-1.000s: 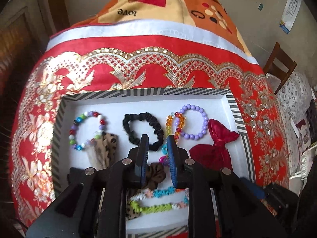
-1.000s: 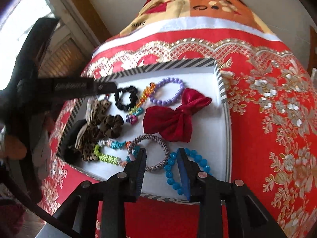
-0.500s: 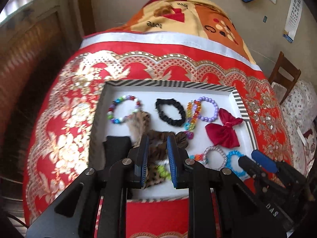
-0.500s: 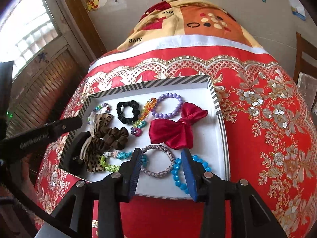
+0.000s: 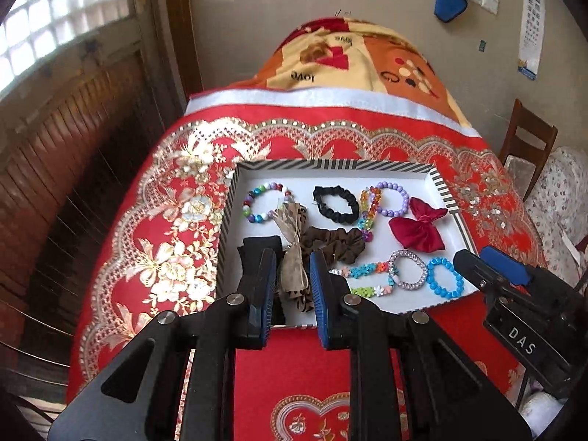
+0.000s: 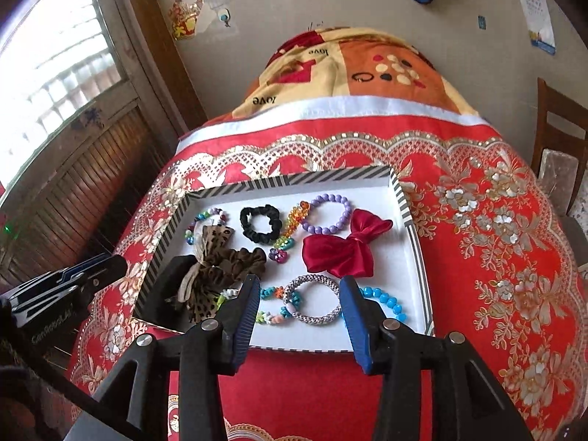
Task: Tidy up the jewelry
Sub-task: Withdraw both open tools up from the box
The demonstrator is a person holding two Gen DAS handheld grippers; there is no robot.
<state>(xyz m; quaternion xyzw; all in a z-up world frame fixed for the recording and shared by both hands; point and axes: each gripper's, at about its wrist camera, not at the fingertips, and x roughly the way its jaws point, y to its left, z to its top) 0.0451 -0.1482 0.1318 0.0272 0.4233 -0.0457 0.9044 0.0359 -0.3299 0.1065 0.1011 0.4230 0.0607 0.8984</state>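
A white tray with a striped rim (image 5: 330,164) (image 6: 294,180) lies on the red cloth and holds the jewelry: a multicolour bead bracelet (image 5: 265,202), a black scrunchie (image 5: 336,205) (image 6: 261,223), a purple bead bracelet (image 5: 393,198) (image 6: 326,214), a red bow (image 5: 419,228) (image 6: 340,248), a brown scrunchie (image 5: 330,242), a leopard bow (image 5: 292,257) (image 6: 209,275), a silver bracelet (image 5: 408,275) (image 6: 312,303) and a blue bead bracelet (image 5: 445,282) (image 6: 389,303). My left gripper (image 5: 292,262) is open and empty, raised over the tray's near left edge. My right gripper (image 6: 299,288) is open and empty above the near edge.
The red and gold cloth (image 5: 172,228) covers a table with a patterned blanket (image 5: 352,58) behind it. A wooden chair (image 5: 525,143) stands at the right, a wooden door and window (image 5: 66,73) at the left. The right gripper's body (image 5: 514,294) shows in the left wrist view.
Both grippers have pulled back and up from the tray, so the whole tray shows. The right gripper's jaws have opened wider. Nothing in the tray has moved.
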